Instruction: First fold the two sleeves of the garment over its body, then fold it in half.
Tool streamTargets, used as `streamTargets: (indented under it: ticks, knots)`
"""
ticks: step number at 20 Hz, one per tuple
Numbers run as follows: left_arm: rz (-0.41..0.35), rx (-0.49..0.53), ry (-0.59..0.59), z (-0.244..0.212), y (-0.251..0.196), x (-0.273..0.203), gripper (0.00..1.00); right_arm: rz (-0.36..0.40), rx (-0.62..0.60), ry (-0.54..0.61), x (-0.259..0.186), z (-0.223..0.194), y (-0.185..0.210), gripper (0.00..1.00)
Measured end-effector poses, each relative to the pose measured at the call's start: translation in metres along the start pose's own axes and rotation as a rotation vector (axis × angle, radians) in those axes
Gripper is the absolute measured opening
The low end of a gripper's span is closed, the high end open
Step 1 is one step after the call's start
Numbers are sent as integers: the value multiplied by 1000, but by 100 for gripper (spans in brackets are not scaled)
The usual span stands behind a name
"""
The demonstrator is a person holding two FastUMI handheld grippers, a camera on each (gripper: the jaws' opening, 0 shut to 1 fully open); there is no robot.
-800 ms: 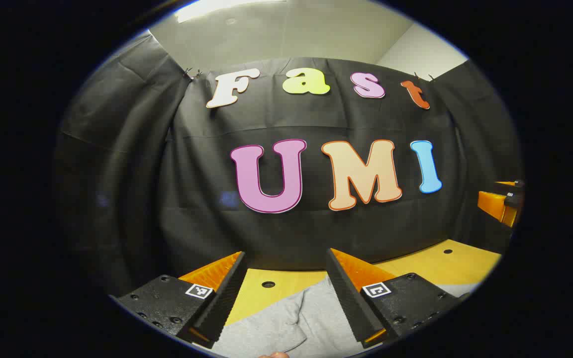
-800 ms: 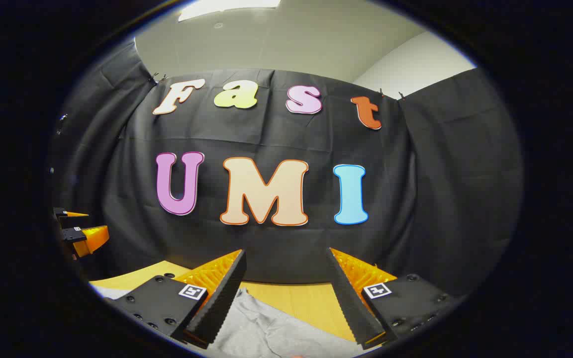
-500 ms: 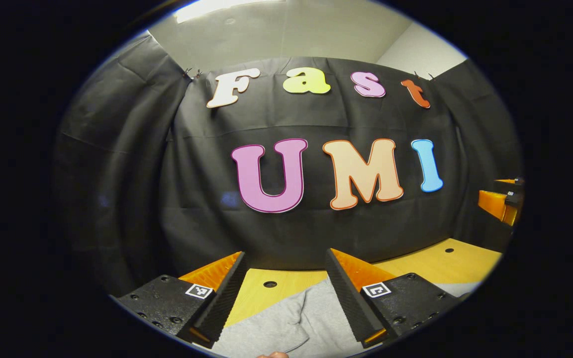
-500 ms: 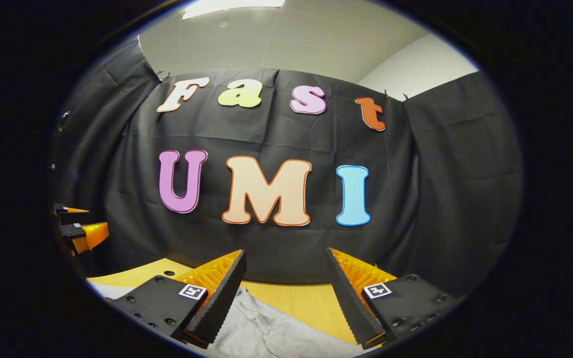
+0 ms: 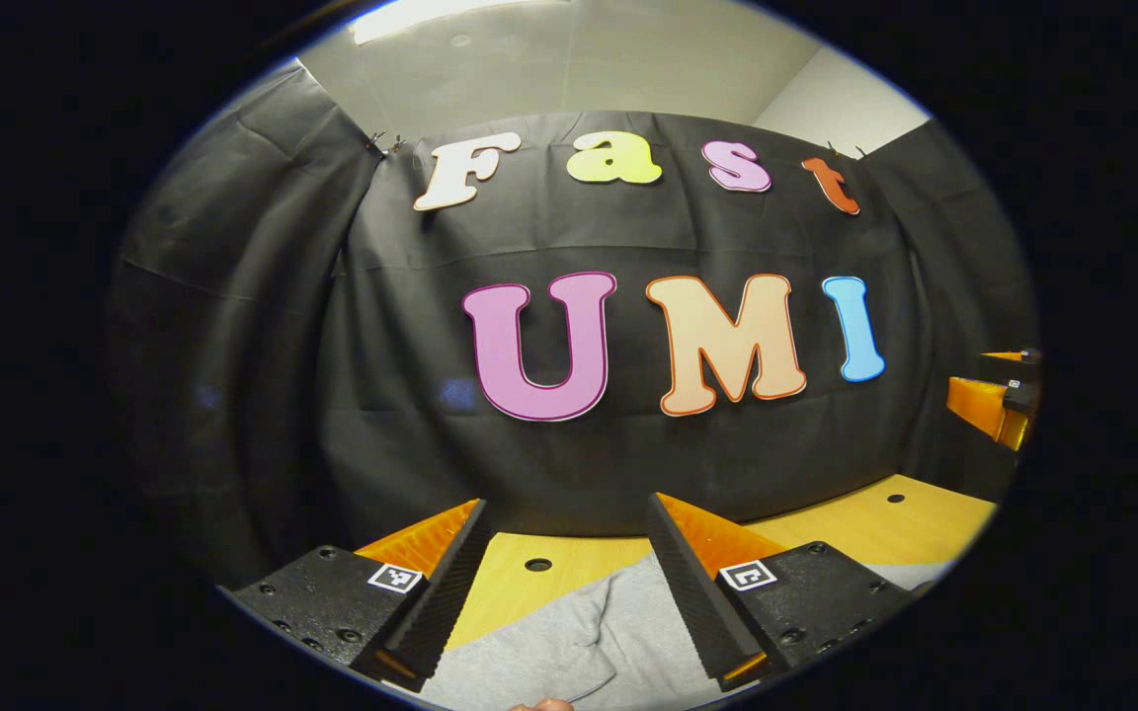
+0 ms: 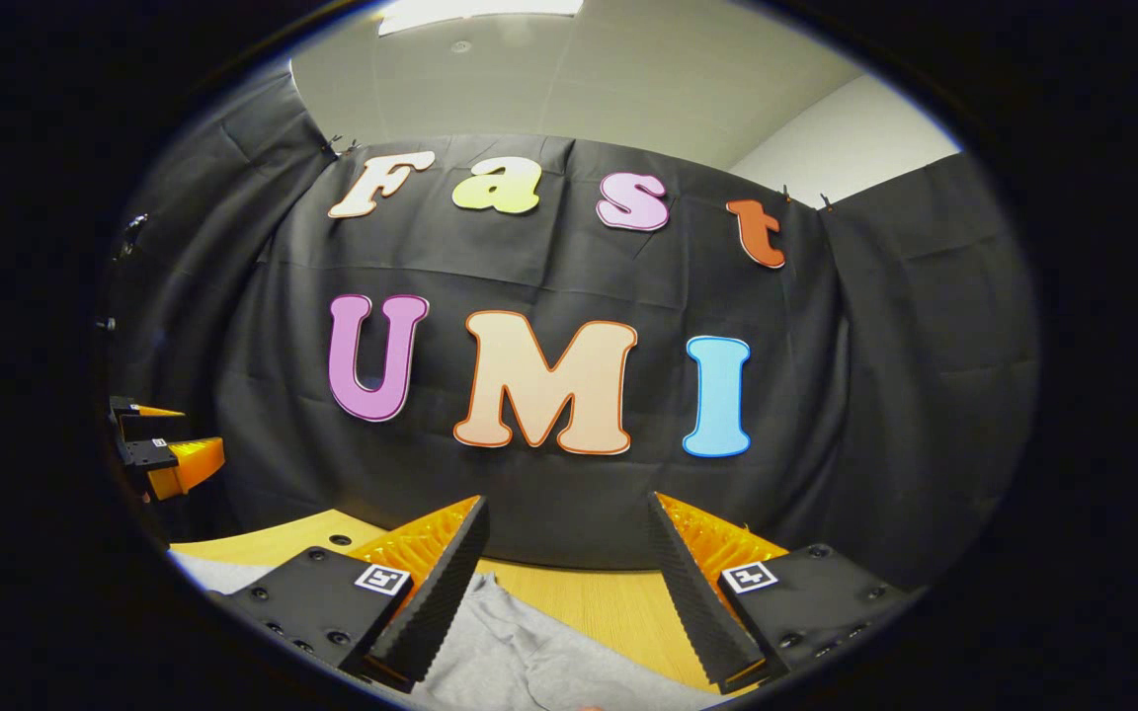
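Observation:
A grey garment [image 5: 569,647] lies on the yellow wooden table [image 5: 855,528], its cloth reaching under my left gripper [image 5: 564,518]. That gripper is open, held above the cloth with nothing between its fingers. In the right gripper view the same grey garment [image 6: 520,657] lies rumpled below my right gripper [image 6: 564,513], which is open too and holds nothing. At the far right of the left gripper view, the right gripper [image 5: 999,395] hangs in the air. The left gripper [image 6: 159,449] hangs at the far left of the right gripper view.
The black cloth wall stands close behind the table's far edge. Small round holes [image 5: 537,565] dot the tabletop. A fingertip [image 5: 541,705] peeks in at the bottom of the left gripper view.
The right gripper's view has drifted slightly, the wall shifting right and down a little. The left gripper has hardly moved. Both stay open.

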State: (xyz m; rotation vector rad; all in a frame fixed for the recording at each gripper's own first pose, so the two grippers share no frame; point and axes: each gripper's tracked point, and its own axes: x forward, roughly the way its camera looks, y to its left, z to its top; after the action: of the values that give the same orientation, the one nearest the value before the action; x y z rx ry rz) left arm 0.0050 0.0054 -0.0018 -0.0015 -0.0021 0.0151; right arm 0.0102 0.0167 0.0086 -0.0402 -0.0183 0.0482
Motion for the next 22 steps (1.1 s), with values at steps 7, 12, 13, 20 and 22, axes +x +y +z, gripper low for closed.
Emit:
streamTargets:
  ticks: [7,12,13,20,22]
  knots:
    - [0,1,-9,3,-1,1,94,-9,5,6,0,-2,-5,98]
    - [-8,-2,1,0,-4,2,93,-30,-9,21,0,-5,-24,98]
    - [-11,-2,-2,2,-5,2,93,-50,-13,26,2,-7,-34,98]
    - [-44,-18,16,-5,-18,8,93,-184,-58,74,-3,-25,-115,99]
    - [-50,-21,22,-7,-22,7,93,-213,-73,99,-6,-35,-135,99]
